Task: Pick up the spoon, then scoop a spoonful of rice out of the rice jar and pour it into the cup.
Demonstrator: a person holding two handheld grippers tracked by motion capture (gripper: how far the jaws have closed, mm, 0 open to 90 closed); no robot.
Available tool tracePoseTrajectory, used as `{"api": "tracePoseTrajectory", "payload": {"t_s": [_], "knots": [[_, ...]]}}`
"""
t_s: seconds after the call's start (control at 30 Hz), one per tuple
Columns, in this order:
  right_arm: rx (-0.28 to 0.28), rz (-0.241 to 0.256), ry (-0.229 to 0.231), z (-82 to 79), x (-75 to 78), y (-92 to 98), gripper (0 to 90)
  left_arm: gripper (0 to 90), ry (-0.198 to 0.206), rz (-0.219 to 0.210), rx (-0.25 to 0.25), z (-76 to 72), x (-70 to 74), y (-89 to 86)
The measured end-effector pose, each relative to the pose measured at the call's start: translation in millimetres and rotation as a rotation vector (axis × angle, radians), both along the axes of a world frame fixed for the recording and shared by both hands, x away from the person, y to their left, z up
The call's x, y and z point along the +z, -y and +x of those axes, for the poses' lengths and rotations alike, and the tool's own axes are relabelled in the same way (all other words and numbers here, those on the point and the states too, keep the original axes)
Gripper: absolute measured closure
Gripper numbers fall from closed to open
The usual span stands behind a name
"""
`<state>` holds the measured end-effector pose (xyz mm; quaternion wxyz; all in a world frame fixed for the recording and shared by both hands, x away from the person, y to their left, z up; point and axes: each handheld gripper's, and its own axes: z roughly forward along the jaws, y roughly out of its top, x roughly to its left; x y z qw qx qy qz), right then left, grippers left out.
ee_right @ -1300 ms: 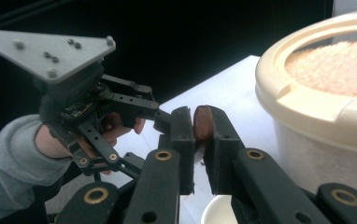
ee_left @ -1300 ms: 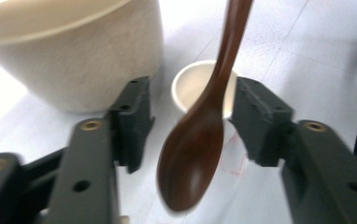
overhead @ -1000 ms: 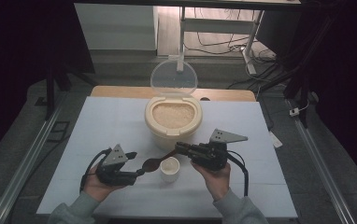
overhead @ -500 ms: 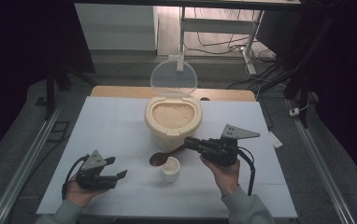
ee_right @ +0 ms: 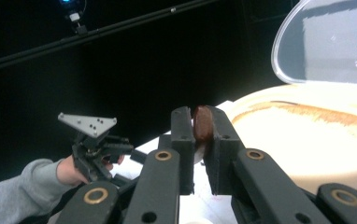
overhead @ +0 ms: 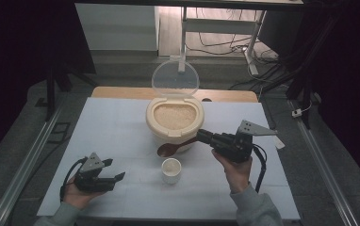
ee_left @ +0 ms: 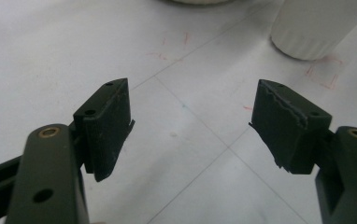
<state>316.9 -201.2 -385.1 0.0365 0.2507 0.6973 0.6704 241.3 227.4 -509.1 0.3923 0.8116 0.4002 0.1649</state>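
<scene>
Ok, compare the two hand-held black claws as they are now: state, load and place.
The left black claw is open with nothing between its jaws; the right black claw is shut on the brown wooden spoon. The left one sits low over the white table, left of the small white cup; the right one is by the cream rice container, right of the cup. Both are black, and each is held in a hand.

The cup [overhead: 171,170] stands before the rice container [overhead: 174,117], spoon [overhead: 171,148] between.
</scene>
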Motion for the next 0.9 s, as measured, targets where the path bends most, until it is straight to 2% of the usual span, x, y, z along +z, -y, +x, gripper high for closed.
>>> {"api": "tracePoseTrajectory", "payload": {"t_s": [0.13,0.63,0.77,0.9], "knots": [[-0.016,0.012,0.007,3.3,2.5,6.0,82.6,27.4,0.004,0.001,0.009,-1.9,0.0,0.1],[-0.068,0.059,0.029,5.5,13.1,20.1,82.6,26.9,0.003,0.008,-0.005,0.5,0.1,2.6],[-0.082,0.085,0.037,8.0,17.5,23.7,82.6,26.6,0.006,0.009,-0.001,-0.1,0.5,2.6],[-0.102,0.086,0.048,11.0,21.5,26.8,82.5,26.2,0.006,0.01,-0.002,0.4,1.0,2.7]]}}
